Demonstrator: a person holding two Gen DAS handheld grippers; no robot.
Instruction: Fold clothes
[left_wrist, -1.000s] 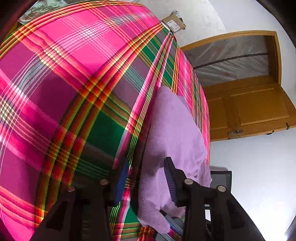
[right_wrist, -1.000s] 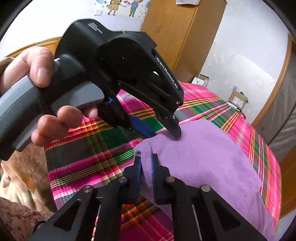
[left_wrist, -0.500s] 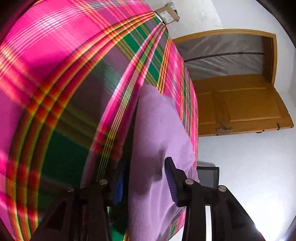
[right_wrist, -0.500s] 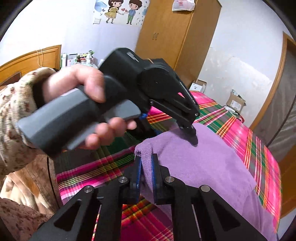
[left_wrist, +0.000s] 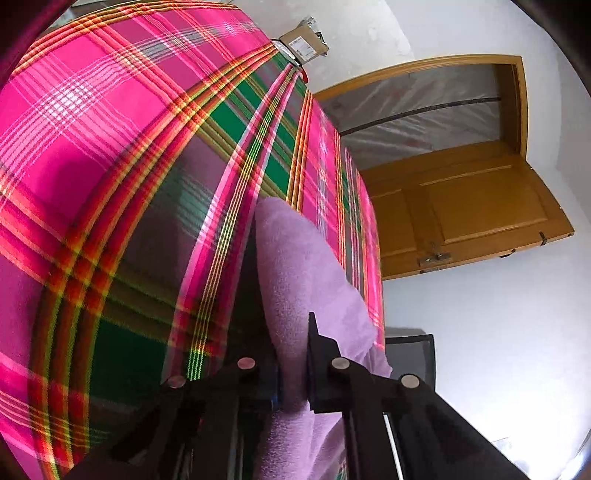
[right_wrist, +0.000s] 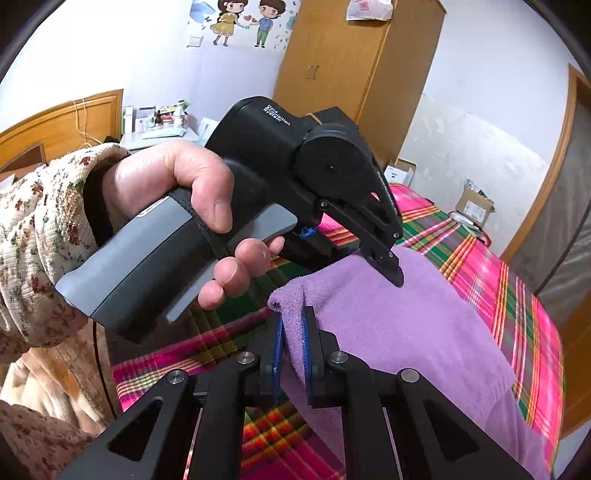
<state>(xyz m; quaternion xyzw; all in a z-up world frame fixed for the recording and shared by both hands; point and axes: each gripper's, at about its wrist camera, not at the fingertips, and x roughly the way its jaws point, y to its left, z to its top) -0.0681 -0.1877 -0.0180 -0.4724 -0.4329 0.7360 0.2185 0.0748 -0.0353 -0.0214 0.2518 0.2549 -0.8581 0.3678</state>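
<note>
The purple towel (right_wrist: 399, 332) lies spread on a bed covered with a pink, green and red plaid blanket (right_wrist: 517, 295), its near corner lifted off the cover. The right claw (right_wrist: 291, 343) is narrow and clamped on that raised corner, with the cloth bunched between its blue pads (right_wrist: 277, 343). The left claw (left_wrist: 291, 373), seen from its own camera, has a fold of the same towel (left_wrist: 295, 266) between its fingers, and its jaws are closing on it, the cloth filling the gap. From the right wrist view, the left claw's tip (right_wrist: 388, 264) rests on the towel's top edge just beyond the right claw, and a hand (right_wrist: 177, 192) in a floral sleeve (right_wrist: 40, 236) grips its grey handle. Behind the bed stand a wooden wardrobe (right_wrist: 354, 74), a wooden door (left_wrist: 472, 206) and a cardboard box (left_wrist: 304, 43) near the wall.
</note>
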